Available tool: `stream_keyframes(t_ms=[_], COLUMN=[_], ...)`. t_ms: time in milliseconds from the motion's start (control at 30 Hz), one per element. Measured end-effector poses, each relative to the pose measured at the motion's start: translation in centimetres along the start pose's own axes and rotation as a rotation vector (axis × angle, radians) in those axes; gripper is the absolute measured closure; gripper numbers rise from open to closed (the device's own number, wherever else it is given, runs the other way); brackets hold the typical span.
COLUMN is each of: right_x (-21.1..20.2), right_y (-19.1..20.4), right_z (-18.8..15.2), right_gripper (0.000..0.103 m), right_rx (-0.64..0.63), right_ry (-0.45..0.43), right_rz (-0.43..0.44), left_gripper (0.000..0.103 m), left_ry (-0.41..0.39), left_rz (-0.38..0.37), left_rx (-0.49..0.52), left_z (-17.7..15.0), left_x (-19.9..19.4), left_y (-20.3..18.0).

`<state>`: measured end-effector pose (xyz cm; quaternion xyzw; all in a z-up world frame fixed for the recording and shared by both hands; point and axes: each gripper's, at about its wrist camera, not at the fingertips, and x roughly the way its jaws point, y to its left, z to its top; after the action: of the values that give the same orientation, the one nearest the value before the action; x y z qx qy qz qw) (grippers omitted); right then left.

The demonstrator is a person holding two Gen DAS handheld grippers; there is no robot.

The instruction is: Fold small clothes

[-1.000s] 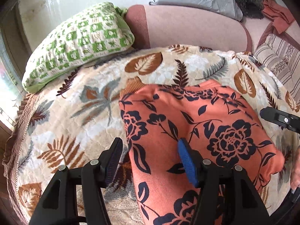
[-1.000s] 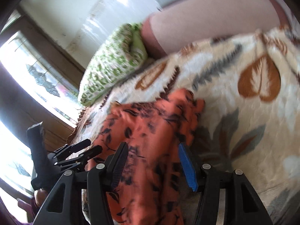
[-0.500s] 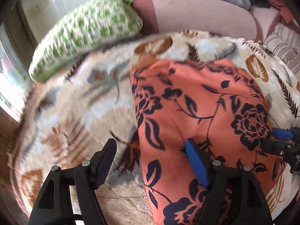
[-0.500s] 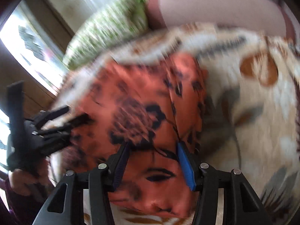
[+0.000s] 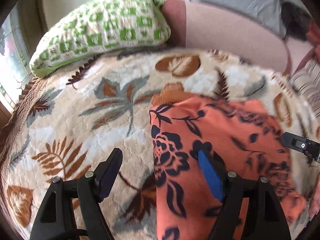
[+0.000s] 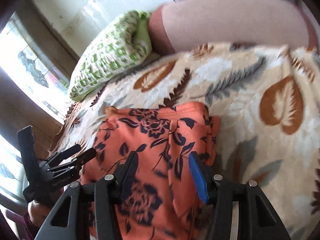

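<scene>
A bed under a leaf-patterned blanket serves as the folding surface, its soft flat spread giving room to lay cloth out, and a padded pink headboard rises along its far edge. A green checked pillow is pushed up into the corner against that headboard, likely so it stays clear of the work. The orange floral garment lies on the blanket toward the near side, between the two tools, already doubled into a thick oblong with a ribbed hem showing at its far end, which suggests the fold is well along and is now being settled. The left gripper hangs over the garment's left edge with its jaws spread wide, one finger above bare blanket and the blue pad above the cloth, pinching nothing. The right gripper hovers over the garment's right part with its jaws about half apart; orange cloth fills the gap in that view, yet I cannot tell whether the pads press it or merely stand above it, though the cloth lies flat as if not lifted
</scene>
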<state>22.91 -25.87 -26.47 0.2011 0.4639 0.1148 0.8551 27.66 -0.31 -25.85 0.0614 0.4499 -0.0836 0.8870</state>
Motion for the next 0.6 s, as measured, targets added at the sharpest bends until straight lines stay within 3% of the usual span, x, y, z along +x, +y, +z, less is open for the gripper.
stream_keyframes(t_ms=[67,200,333,400,500,600], right_x=[2.7,1.6,-2.8,-5.9,-10.6,-14.6], right_y=[-0.8,0.3,1.7,3.3,5.8,7.1], right_z=[0.0,-0.3,-2.0,-3.5,-6.0,-8.6], right_gripper=[0.046,0.046,0.046,0.046,0.046,0.04], right_rx=[0.001,-0.041,-0.03,-0.061,-0.105,-0.105], right_ry=[0.064,0.032,-0.05,-0.124,-0.23,-0.319], right_rz=[-0.021,-0.034,-0.006,-0.04,-0.1,-0.132], left_gripper=[0.024,0.024,0.024,0.023,0.021,0.02], left_ry=[0.019,-0.006,-0.082,-0.14,-0.199,-0.251], left_rz=[0.005,0.025,0.061,0.116,0.148,0.161], left_rx=[0.009,0.009,-0.041,-0.046,-0.066,-0.091], left_z=[0.0,-0.2,-0.9,-1.5,-2.4,-3.5], left_x=[0.9,-0.1,-3.9,-6.6,-10.6,-14.6], left_y=[-0.4,-0.7,-0.4,-0.4,-0.4,-0.2])
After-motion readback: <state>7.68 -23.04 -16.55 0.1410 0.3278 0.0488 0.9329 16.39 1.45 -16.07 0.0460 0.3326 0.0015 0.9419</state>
